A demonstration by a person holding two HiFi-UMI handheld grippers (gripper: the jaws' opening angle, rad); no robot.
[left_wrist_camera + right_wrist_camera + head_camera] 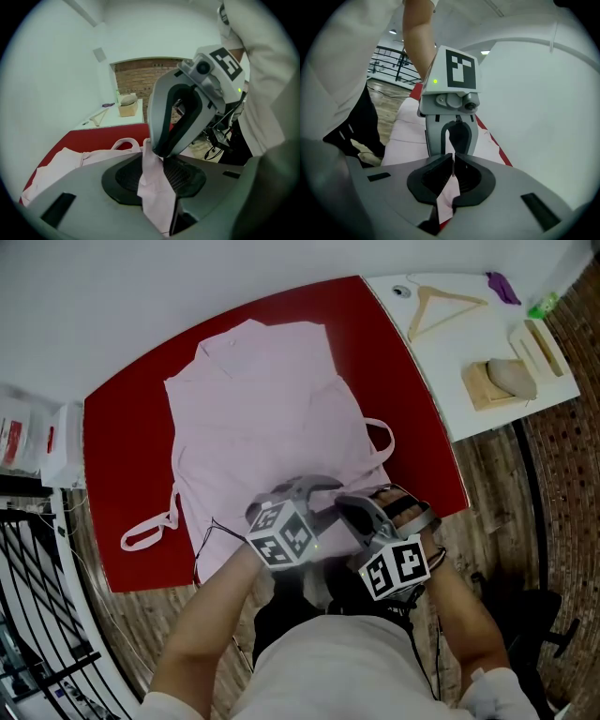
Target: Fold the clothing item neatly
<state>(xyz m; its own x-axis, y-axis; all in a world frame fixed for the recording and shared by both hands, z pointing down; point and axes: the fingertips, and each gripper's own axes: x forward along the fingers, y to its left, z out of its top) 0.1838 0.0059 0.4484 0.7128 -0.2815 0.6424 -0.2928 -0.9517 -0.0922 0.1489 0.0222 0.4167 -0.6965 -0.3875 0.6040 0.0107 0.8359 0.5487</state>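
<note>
A wooden hanger (441,307) lies on a white desk (441,362) beside the red desk (122,409). The pink garment (262,418) lies spread on the red desk. The left gripper (159,164) and right gripper (453,164) each have their fingers pinched on its near edge. The floor (497,474) is wood, and one wall (140,79) is brick.

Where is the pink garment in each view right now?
Head view: pink garment spread across picture centre.
Left gripper view: strip pinched at bottom centre, rest lower left.
Right gripper view: strip between jaws, rest behind.
Shared landmark: red table.
</note>
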